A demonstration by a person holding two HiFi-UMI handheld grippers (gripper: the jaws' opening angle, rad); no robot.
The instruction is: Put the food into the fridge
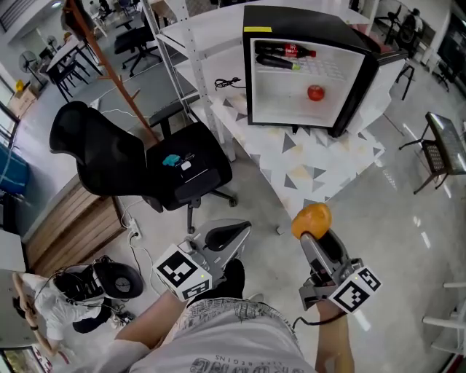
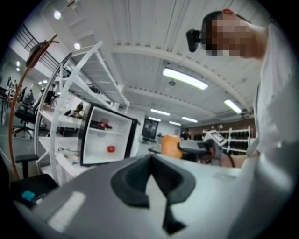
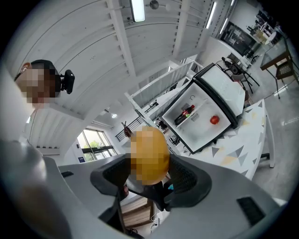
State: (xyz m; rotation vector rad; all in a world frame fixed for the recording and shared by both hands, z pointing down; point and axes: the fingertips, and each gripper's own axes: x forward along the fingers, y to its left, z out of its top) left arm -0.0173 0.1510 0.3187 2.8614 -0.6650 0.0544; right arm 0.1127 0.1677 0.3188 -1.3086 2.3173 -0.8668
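right gripper (image 1: 312, 234) clamps orange (image 1: 312, 218) | left gripper (image 1: 234, 233) closed | fridge (image 1: 306, 22) open, well apart

Round orange fruit (image 1: 312, 218), smooth-skinned, clamped between the jaws of the right gripper (image 1: 313, 234) and held in the air, well apart from the fridge (image 1: 306, 20). Small black fridge, front open, white inside, standing upright on a table (image 1: 320, 164) with a triangle-patterned cover, set back from its near edge. Inside: a red round fruit (image 1: 315, 92) in the lower compartment, two bottles (image 1: 291, 51) lying on the upper shelf.
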